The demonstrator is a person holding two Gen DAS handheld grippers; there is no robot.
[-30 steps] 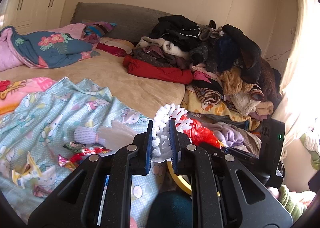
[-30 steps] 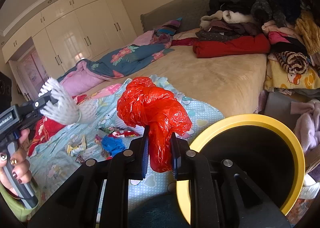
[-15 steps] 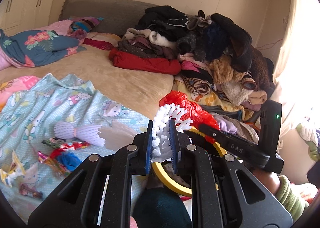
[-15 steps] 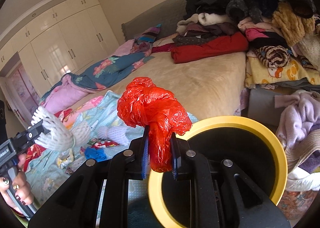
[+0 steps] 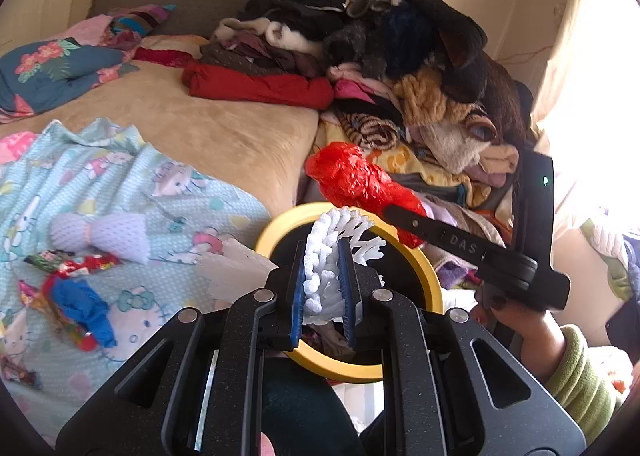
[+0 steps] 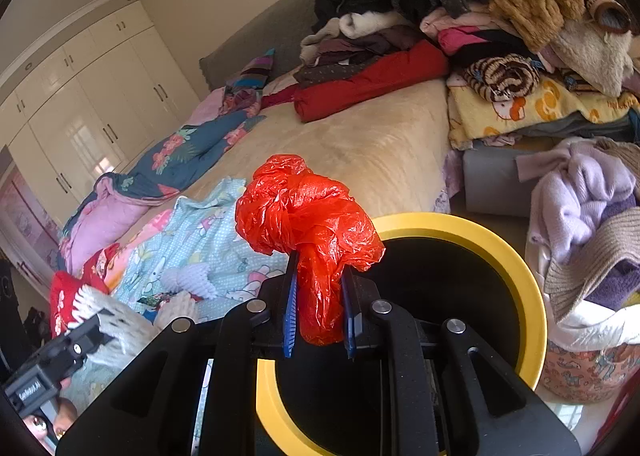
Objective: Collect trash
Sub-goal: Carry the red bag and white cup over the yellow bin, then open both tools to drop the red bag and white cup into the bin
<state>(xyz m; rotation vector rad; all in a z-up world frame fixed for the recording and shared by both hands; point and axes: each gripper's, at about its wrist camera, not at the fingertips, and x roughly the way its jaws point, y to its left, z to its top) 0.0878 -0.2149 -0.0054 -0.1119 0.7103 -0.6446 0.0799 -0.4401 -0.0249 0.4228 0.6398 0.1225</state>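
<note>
My left gripper (image 5: 323, 256) is shut on a white foam fruit net (image 5: 334, 252), held over the near rim of the yellow-rimmed black bin (image 5: 434, 288). My right gripper (image 6: 318, 268) is shut on a crumpled red plastic bag (image 6: 304, 212), above the left rim of the same bin (image 6: 520, 268). In the left wrist view the red bag (image 5: 352, 176) hangs over the bin's far side. On the cartoon-print sheet (image 5: 120, 176) lie another foam net (image 5: 100, 232), candy wrappers (image 5: 76, 264) and a blue scrap (image 5: 82, 304).
A tall pile of clothes (image 5: 400, 56) covers the bed's right side. A floral blanket (image 5: 52, 72) lies at the far left. Lavender and knitted clothes (image 6: 580, 208) are heaped right of the bin. White wardrobes (image 6: 80, 104) stand beyond the bed.
Both grippers have swung right and down from over the sheet to above the bin, each keeping its load. The bin's mouth now fills more of both views.
</note>
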